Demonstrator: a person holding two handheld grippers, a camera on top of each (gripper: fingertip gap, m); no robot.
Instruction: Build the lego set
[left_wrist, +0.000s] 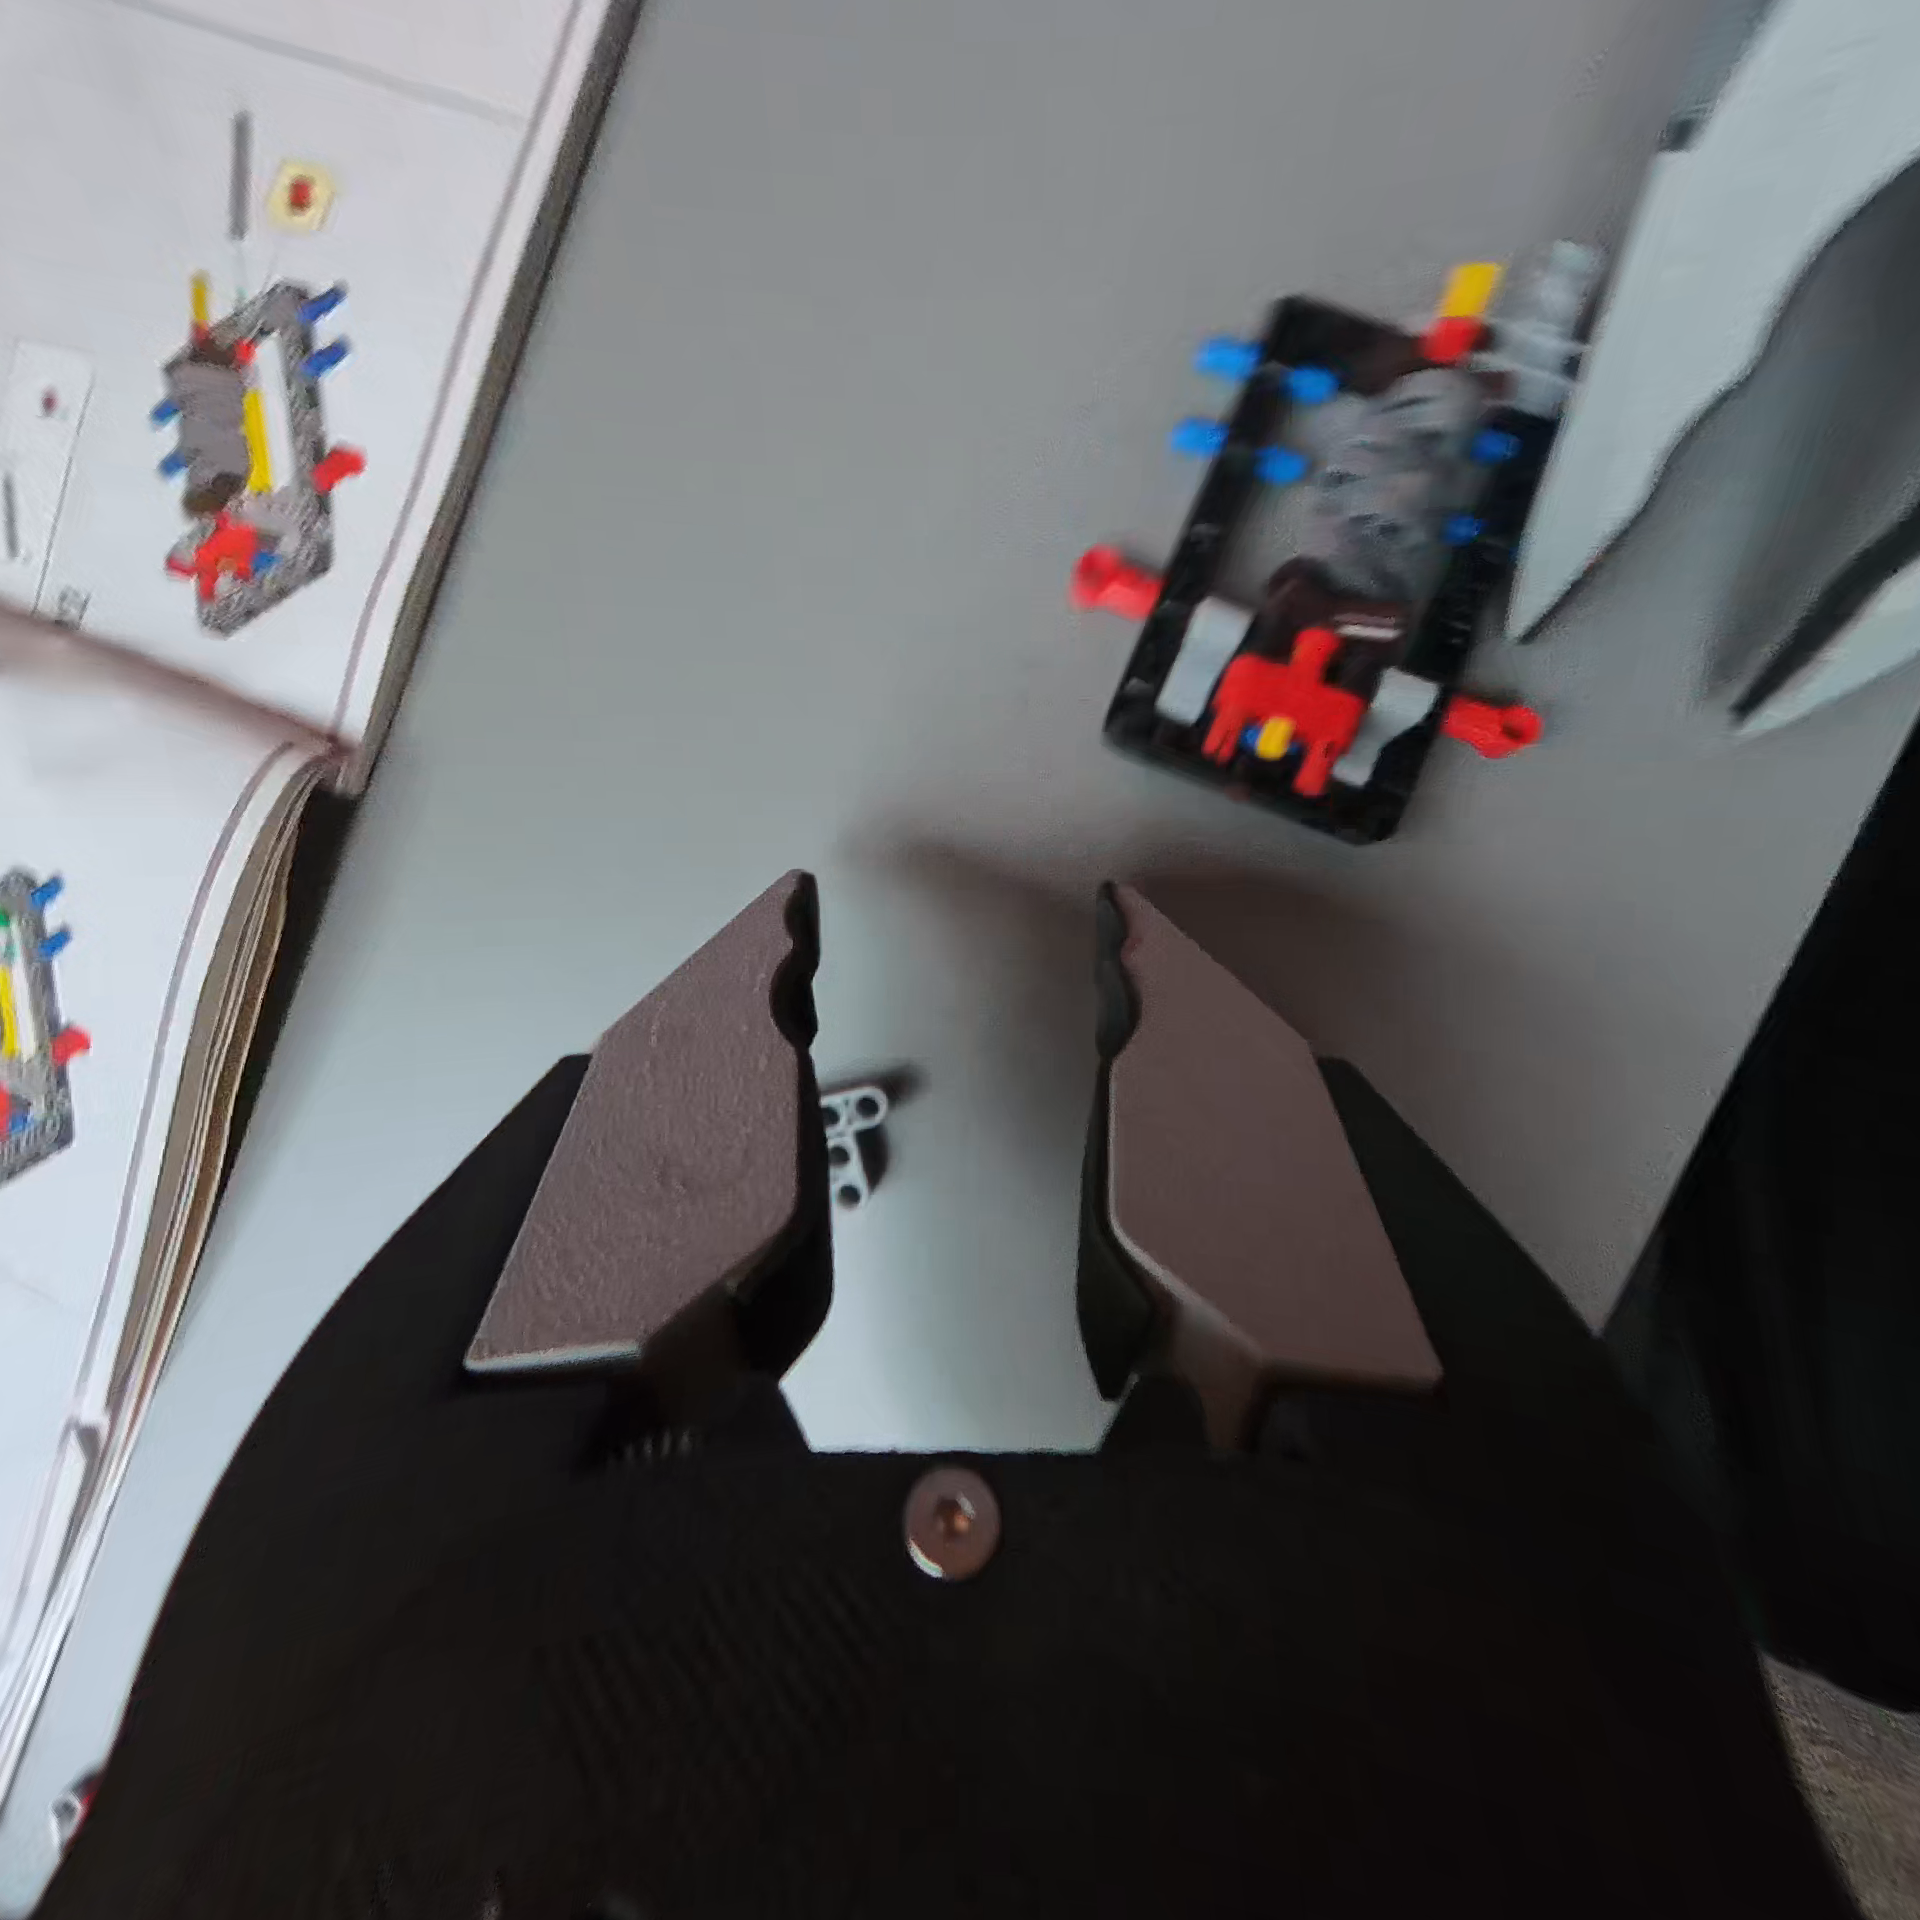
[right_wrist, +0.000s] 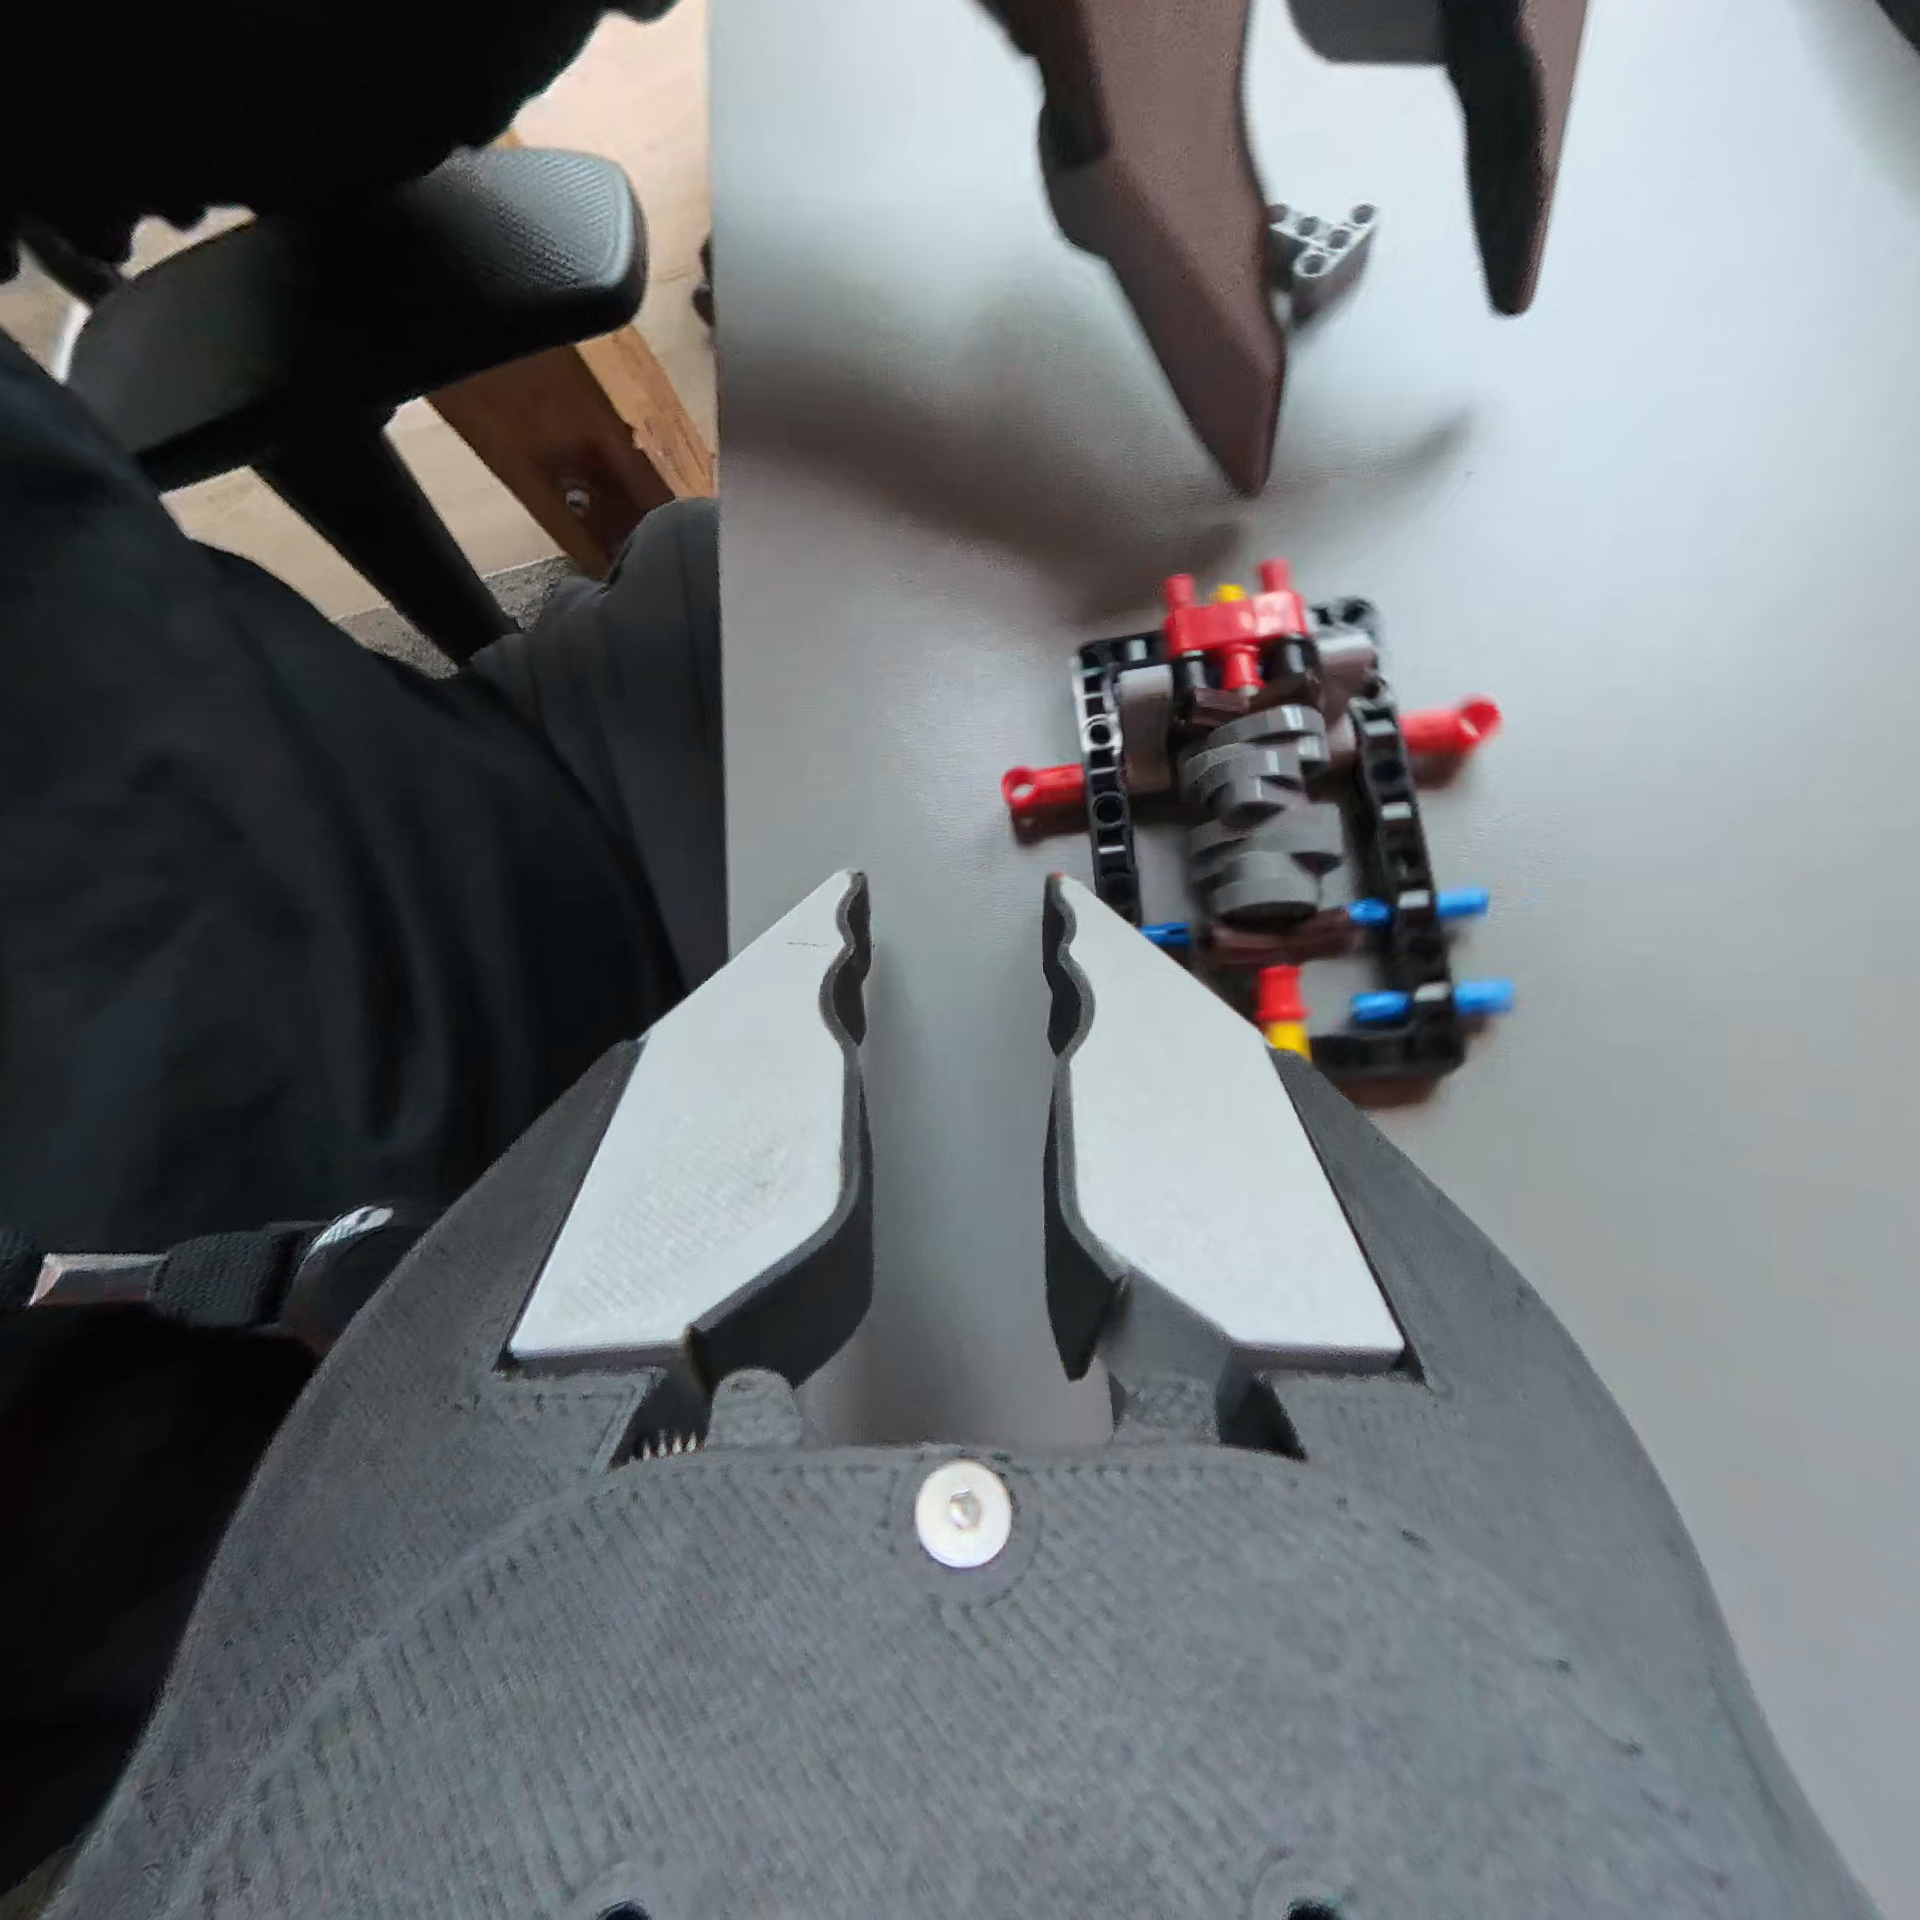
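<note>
Left claw (left_wrist: 956, 935) agape, lego frame (left_wrist: 1330, 561) lengthwise ahead

The lego frame (left_wrist: 1320, 566) is being smeared by motion blur in the left wrist view; its grey core is not being resolved. The small grey piece (left_wrist: 857, 1132) is being half hidden behind a finger. The instruction booklet (left_wrist: 208, 436) is being cut off at the left edge.
</note>
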